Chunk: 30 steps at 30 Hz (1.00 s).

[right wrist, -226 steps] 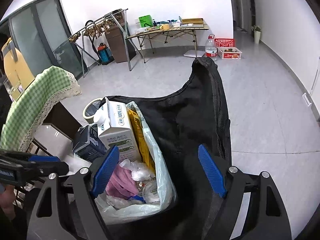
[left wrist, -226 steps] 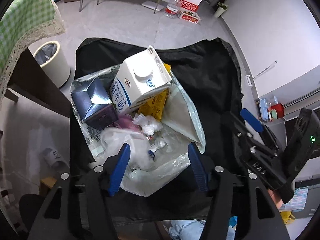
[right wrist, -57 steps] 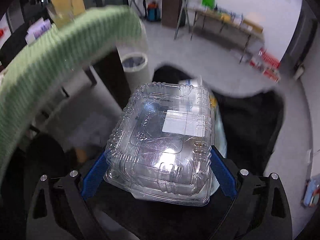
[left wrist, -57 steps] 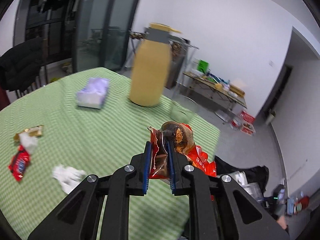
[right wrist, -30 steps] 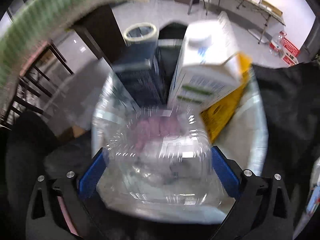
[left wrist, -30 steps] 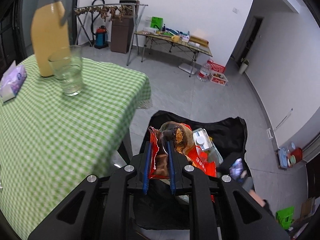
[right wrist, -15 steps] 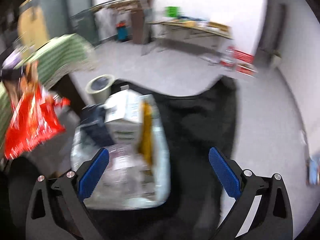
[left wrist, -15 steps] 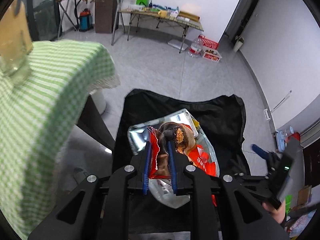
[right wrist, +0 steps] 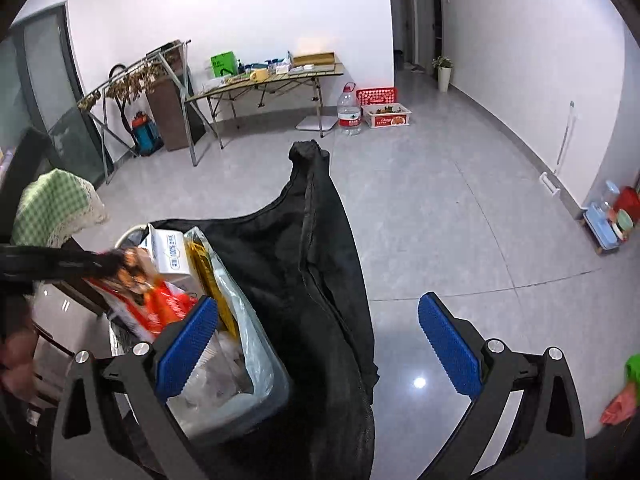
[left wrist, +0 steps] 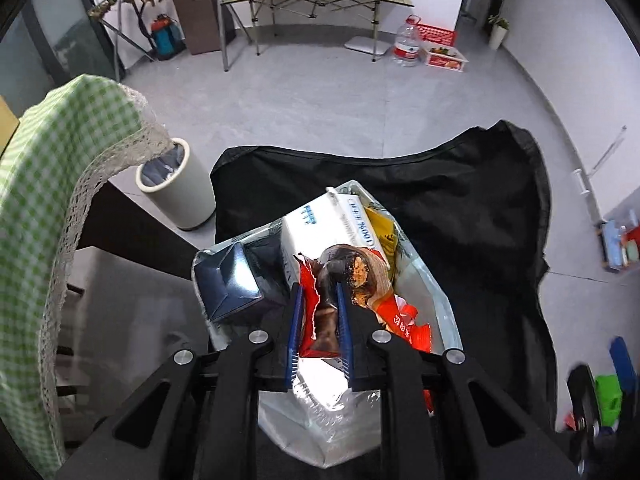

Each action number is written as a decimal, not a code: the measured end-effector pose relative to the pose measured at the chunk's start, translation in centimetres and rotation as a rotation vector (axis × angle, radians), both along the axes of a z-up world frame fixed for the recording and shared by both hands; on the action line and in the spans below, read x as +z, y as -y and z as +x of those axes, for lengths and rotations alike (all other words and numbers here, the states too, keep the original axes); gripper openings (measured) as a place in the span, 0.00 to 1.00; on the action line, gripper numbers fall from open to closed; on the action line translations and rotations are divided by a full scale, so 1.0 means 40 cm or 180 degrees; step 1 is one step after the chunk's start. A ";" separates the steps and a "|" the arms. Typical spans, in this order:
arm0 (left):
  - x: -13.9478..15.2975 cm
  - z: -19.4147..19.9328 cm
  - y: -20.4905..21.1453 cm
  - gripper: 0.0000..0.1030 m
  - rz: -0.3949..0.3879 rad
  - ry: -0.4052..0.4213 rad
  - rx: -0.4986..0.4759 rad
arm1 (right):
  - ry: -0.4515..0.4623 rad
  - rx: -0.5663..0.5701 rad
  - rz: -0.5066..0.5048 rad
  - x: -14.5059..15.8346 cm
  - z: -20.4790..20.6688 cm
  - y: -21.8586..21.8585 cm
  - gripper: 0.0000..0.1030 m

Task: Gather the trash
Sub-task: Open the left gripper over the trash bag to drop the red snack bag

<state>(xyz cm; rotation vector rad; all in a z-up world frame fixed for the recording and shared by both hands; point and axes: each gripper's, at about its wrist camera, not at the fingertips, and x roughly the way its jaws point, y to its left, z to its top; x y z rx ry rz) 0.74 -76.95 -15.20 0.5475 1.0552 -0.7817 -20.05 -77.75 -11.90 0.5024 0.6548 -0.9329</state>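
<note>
My left gripper (left wrist: 320,320) points down over the clear-lined trash bag (left wrist: 436,292), and its jaws are opening. A torn red snack wrapper (left wrist: 404,320) still stands between the pads, just above the rubbish. Inside the bag are a white milk carton (left wrist: 332,224), a dark blue box (left wrist: 232,280) and a yellow packet (left wrist: 380,232). My right gripper (right wrist: 316,304) is open and empty, off to the right of the bag (right wrist: 256,360). In the right wrist view the wrapper (right wrist: 152,300) hangs over the carton (right wrist: 170,256).
A black cloth bag (left wrist: 460,200) surrounds the liner. The green checked tablecloth (left wrist: 48,184) overhangs on the left, with a small round bin (left wrist: 176,188) beside it. At the far wall stand a folding table (right wrist: 272,76), a water jug (right wrist: 349,112) and a red basket (right wrist: 376,94).
My left gripper came off the table and sank over the bag with the wrapper. My right gripper dropped the clear plastic box into the bag, then swung up and away with nothing in it.
</note>
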 end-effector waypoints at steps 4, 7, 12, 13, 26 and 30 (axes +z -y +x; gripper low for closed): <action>-0.017 -0.020 0.029 0.48 -0.0011 -0.0221 -0.0123 | -0.0003 0.0024 -0.0097 0.002 0.002 -0.012 0.94; -0.011 -0.025 0.031 0.55 -0.0022 -0.0143 -0.0147 | 0.0028 0.0034 -0.0076 0.000 0.000 -0.008 0.94; 0.013 0.005 0.001 0.62 -0.0104 -0.0397 -0.0102 | 0.0100 0.0031 0.0055 -0.005 -0.010 0.005 0.94; 0.019 0.015 -0.008 0.63 -0.0124 -0.0458 -0.0078 | 0.0106 0.0039 0.0080 -0.006 -0.011 0.006 0.94; 0.223 0.046 -0.174 0.65 -0.0673 -0.0385 -0.0199 | -0.0138 0.0120 -0.0031 0.002 0.020 -0.011 0.94; 0.268 0.047 -0.236 0.71 -0.0799 -0.0219 -0.0214 | -0.0183 0.0195 -0.0087 0.015 0.042 -0.029 0.94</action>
